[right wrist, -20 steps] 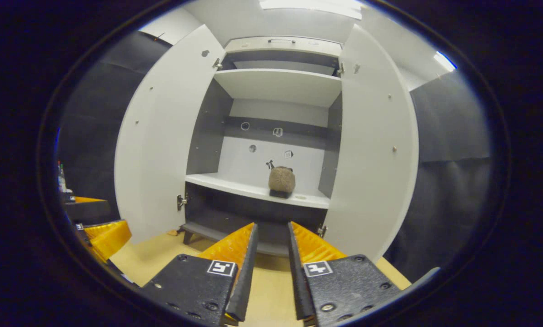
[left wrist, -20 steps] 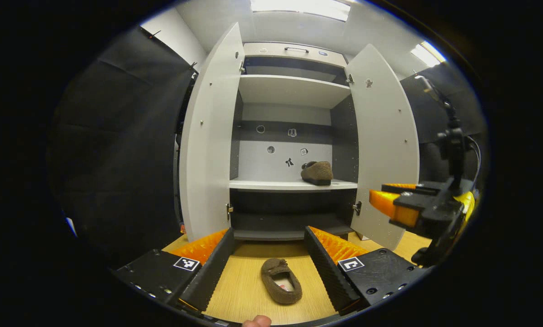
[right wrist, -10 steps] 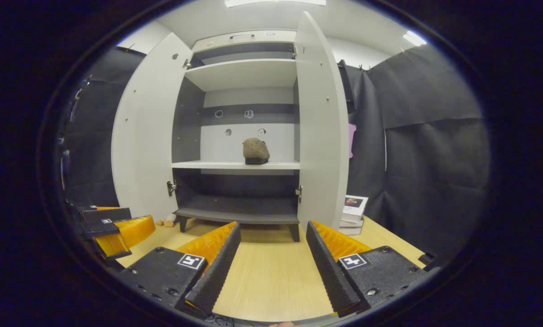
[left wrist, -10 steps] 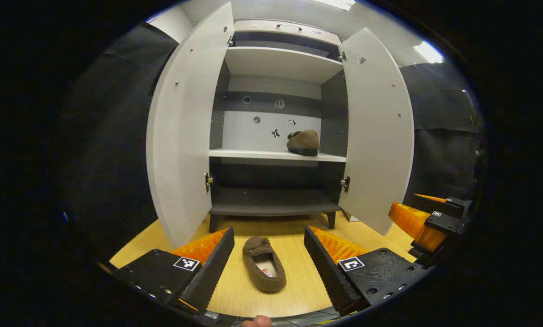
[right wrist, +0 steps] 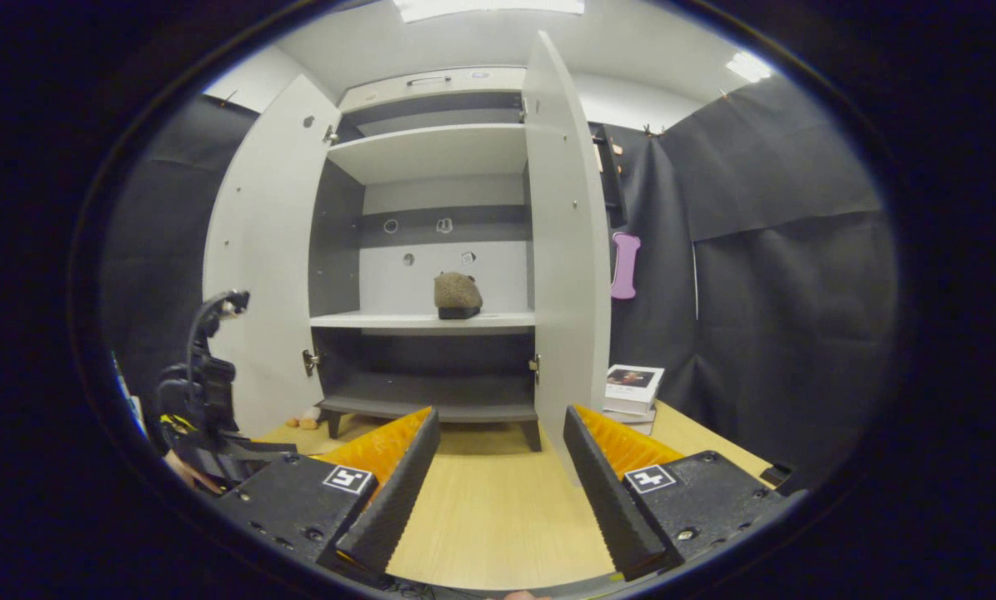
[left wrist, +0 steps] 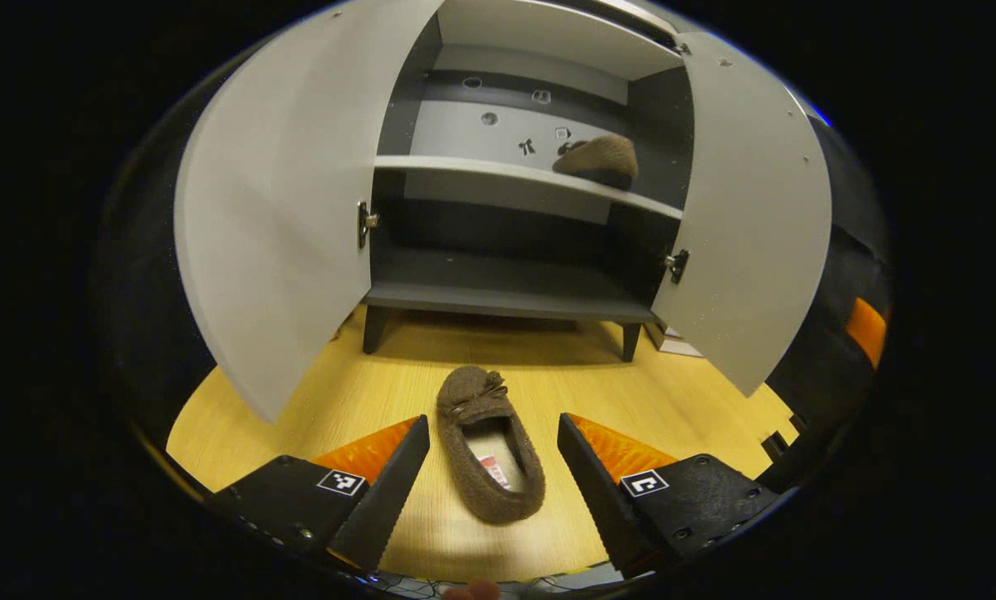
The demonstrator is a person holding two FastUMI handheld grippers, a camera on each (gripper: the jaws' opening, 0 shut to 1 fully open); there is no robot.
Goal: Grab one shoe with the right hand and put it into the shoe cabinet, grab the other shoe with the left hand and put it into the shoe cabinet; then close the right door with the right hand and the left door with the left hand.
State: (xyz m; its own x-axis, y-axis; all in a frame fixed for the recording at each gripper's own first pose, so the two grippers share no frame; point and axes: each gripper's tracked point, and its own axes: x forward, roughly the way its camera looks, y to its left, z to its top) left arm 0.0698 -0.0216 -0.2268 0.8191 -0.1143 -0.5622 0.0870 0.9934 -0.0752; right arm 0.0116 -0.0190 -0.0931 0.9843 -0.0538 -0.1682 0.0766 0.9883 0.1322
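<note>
A brown fuzzy slipper (left wrist: pixel 489 442) lies on the wooden floor in front of the shoe cabinet (left wrist: pixel 506 292), toe toward it. My left gripper (left wrist: pixel 491 487) is open, low over the floor, with its fingers on either side of the slipper's heel, apart from it. The other brown slipper (left wrist: pixel 596 160) rests on the cabinet's middle shelf at the right, also in the right gripper view (right wrist: pixel 456 294). Both cabinet doors (left wrist: pixel 272 208) (left wrist: pixel 748 217) stand open. My right gripper (right wrist: pixel 498 483) is open over bare floor, back from the cabinet (right wrist: pixel 431 325), near the right door's edge (right wrist: pixel 564 250).
A stack of books (right wrist: pixel 633 387) lies on the floor right of the cabinet, and a purple object (right wrist: pixel 624 265) hangs on the wall behind it. Small items (right wrist: pixel 306 414) lie by the cabinet's left foot. The left gripper's body (right wrist: pixel 206 417) shows at the left of the right gripper view.
My left gripper has dropped and tilted down toward the floor slipper, which now sits between its fingers. My right gripper opened wider and drew back to the right of the cabinet.
</note>
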